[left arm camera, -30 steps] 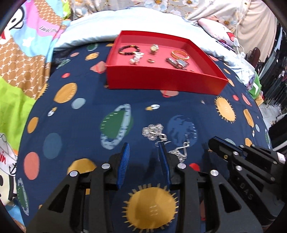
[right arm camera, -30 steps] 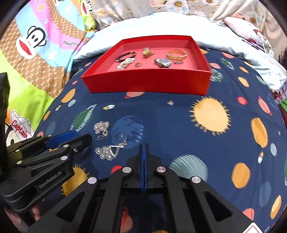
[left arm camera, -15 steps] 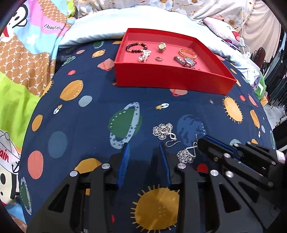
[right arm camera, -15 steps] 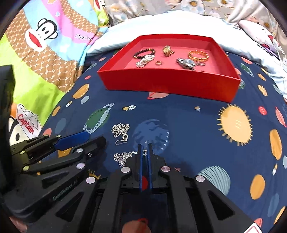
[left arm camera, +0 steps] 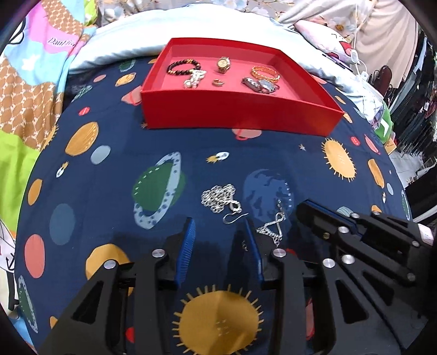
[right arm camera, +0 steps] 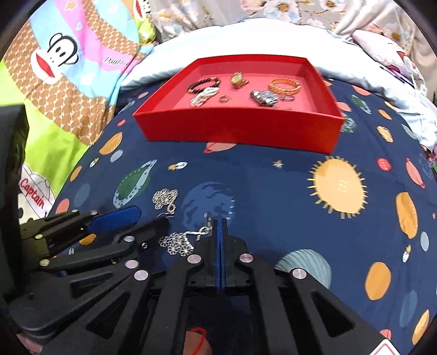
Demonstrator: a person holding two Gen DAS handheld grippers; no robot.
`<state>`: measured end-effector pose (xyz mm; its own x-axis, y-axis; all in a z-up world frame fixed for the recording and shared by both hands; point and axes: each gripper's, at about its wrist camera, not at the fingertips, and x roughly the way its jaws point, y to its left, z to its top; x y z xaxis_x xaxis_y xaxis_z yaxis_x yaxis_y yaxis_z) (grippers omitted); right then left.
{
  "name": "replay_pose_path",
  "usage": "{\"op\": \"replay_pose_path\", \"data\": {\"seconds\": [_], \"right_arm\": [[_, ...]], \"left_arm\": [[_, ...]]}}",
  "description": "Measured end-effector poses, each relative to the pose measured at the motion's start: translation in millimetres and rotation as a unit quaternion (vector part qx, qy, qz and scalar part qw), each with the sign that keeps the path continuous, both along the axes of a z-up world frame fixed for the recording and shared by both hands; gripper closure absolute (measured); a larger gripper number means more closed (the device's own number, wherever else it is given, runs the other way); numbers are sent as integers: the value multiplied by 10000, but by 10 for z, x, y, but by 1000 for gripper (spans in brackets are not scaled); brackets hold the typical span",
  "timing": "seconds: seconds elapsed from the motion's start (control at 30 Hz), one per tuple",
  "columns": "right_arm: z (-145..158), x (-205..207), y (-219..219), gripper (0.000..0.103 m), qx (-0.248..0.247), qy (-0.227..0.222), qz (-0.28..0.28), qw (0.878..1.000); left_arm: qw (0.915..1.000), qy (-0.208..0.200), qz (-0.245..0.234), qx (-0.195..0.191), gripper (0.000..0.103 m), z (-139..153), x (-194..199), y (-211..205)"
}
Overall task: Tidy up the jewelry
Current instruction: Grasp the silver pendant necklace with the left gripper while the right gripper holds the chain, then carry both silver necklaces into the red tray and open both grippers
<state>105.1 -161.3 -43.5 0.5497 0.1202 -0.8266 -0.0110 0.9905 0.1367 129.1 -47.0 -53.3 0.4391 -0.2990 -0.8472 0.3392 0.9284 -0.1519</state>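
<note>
Two silver chains lie on the navy planet-print bedspread. My left gripper [left arm camera: 218, 221] has its jaws opening and nothing between the blue pads. The flower-link chain [left arm camera: 218, 195] lies just ahead of it, with its hook clasp [left arm camera: 234, 215] by the right fingertip. My right gripper [right arm camera: 220, 221] is shut. The second chain [right arm camera: 179, 243] lies against its left side, and its clasp [right arm camera: 206, 225] touches the fingertip; no link shows between the pads. The red tray [left arm camera: 240, 109] at the far side holds a bead bracelet [left arm camera: 183, 67], a gold watch [left arm camera: 224, 64], a gold bangle [left arm camera: 265, 72] and other pieces.
In the right wrist view the left gripper [right arm camera: 151, 218] sits close on the left, and the red tray [right arm camera: 240, 128] is ahead. A pale blue pillow [left arm camera: 218, 24] lies behind the tray. A cartoon-print quilt [right arm camera: 68, 68] borders the bedspread on the left.
The right gripper has closed in on the second chain, parted its jaws slightly half a second ago and shut again. The left jaws stand a little wider.
</note>
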Motion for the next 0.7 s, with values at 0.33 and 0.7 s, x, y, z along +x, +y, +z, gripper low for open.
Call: {"op": "replay_pose_path", "data": {"seconds": [0.33, 0.7], "right_arm": [[13, 53, -47, 98, 236, 25, 35, 9997], [-12, 23, 14, 88, 254, 75, 127, 9996]], "left_arm": [[9996, -236, -57, 151, 70, -20, 71, -109], [9995, -306, -56, -22, 103, 57, 76, 15]]}}
